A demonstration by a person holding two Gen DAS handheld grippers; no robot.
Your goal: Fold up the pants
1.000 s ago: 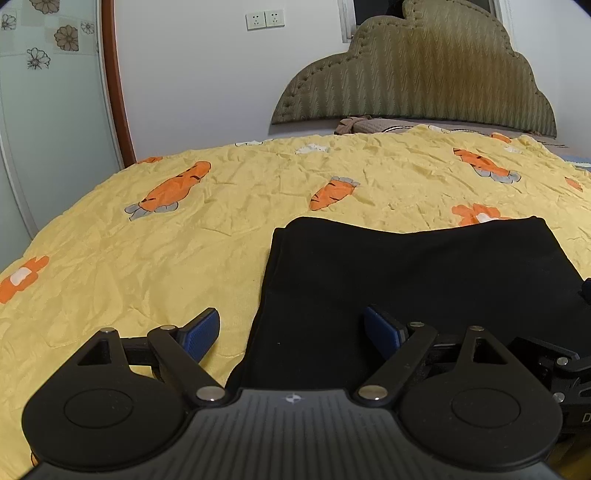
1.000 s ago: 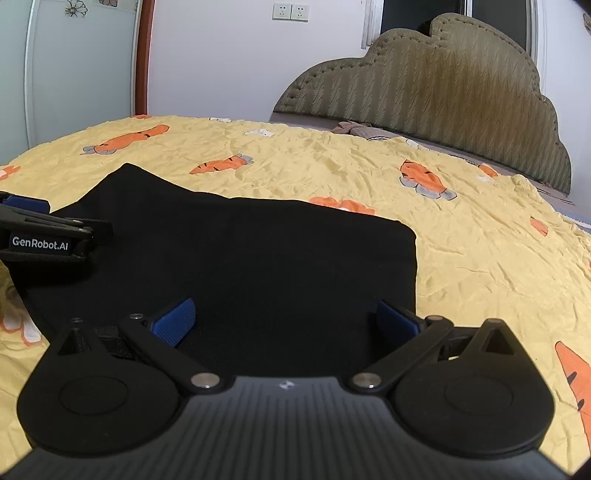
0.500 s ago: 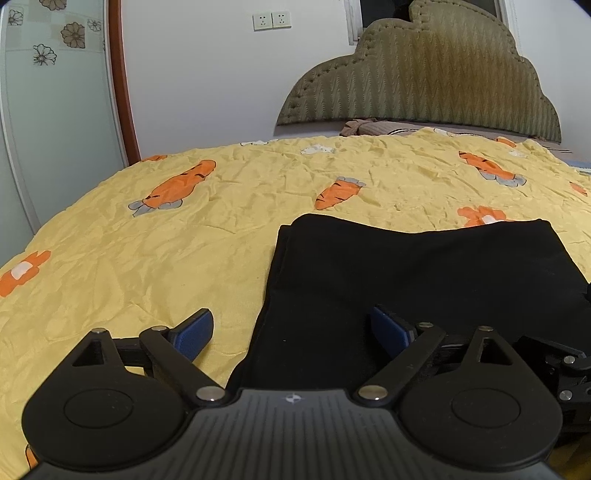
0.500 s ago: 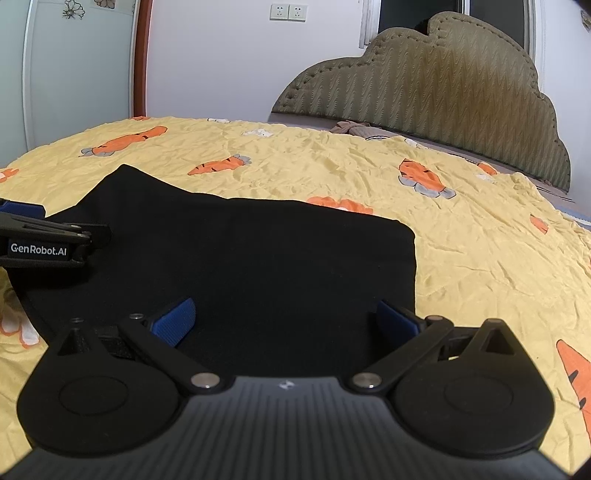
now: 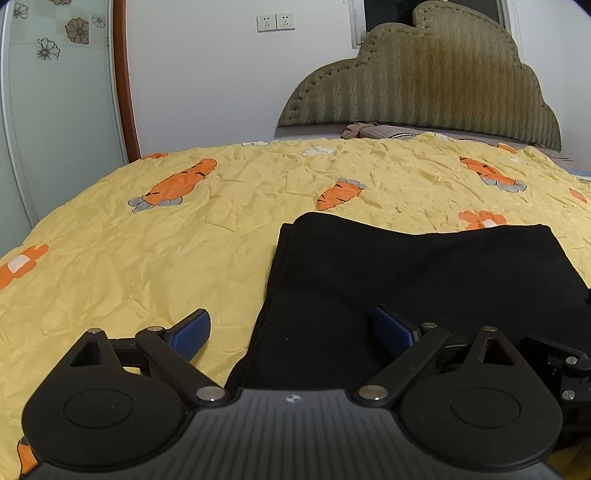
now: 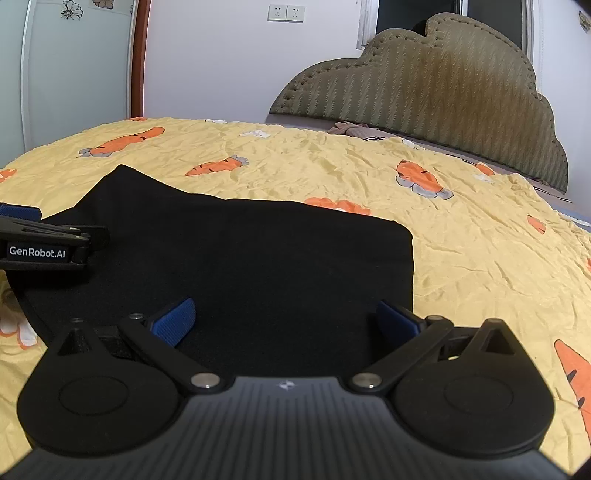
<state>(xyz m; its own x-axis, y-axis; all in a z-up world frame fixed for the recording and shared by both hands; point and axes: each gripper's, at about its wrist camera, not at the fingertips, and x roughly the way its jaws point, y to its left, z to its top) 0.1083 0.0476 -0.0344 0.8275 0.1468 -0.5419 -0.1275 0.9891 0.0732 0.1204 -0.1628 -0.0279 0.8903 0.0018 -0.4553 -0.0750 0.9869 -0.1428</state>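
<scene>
- Bottom of the left wrist frame: the left gripper (image 5: 291, 332) fills the lower edge, its jaws opening and already wide apart. One blue pad (image 5: 190, 332) hangs over the yellow sheet, the other over black cloth. The left edge of the pants runs between them, pinched by neither.
- Bottom of the right wrist frame: the right gripper (image 6: 284, 321) has its jaws spread wide, both blue pads (image 6: 173, 321) poised just over the black cloth with nothing clamped; whether they brush the fabric is hard to tell at this angle.
- Centre of both frames: the pants (image 6: 240, 266), black and folded into a flat, roughly rectangular stack, lie on the bed (image 6: 480, 258). In the right wrist frame their far left corner rises to a soft point.
- Left edge of the right wrist frame: the left gripper (image 6: 18, 225) juts in over the left side of the pants, white lettering on its black body.
- Around the pants: a creased yellow sheet (image 5: 147, 258) printed with orange carrots covers the bed.
- Upper right of both frames: a scalloped olive headboard (image 5: 424, 81) stands against the white wall.
- Top centre: a double wall socket (image 5: 276, 23).
- Upper left: a pale glass door (image 5: 55, 92) with flower decals.
</scene>
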